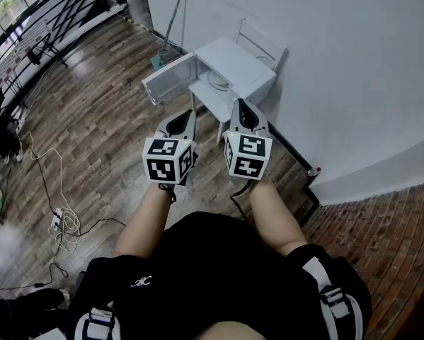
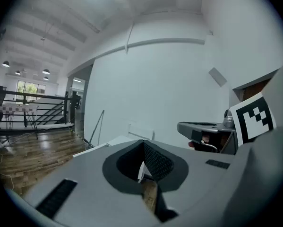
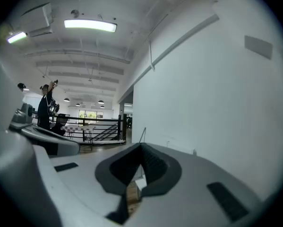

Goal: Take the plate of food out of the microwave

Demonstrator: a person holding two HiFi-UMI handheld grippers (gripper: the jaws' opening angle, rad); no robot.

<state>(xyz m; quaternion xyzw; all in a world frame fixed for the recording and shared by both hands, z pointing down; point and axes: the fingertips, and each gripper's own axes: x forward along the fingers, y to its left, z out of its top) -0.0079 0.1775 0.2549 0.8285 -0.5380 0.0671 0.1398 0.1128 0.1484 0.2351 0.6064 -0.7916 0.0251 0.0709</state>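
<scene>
In the head view a white microwave point(image 1: 234, 65) stands on a small white table point(image 1: 206, 102) against the wall. Its door point(image 1: 166, 78) is swung open to the left. A pale plate point(image 1: 219, 81) lies inside the cavity; I cannot make out food on it. My left gripper point(image 1: 190, 114) and right gripper point(image 1: 238, 104) are held side by side in the air, short of the microwave, tips pointing toward it. Both have their jaws closed to a point with nothing between them. The left gripper view shows the right gripper point(image 2: 203, 131) beside it.
A mop point(image 1: 170, 21) leans on the wall behind the open door. A white chair point(image 1: 260, 42) stands beyond the microwave. Cables and a power strip point(image 1: 60, 222) lie on the wooden floor at left. A black railing point(image 1: 35, 20) runs along the far left.
</scene>
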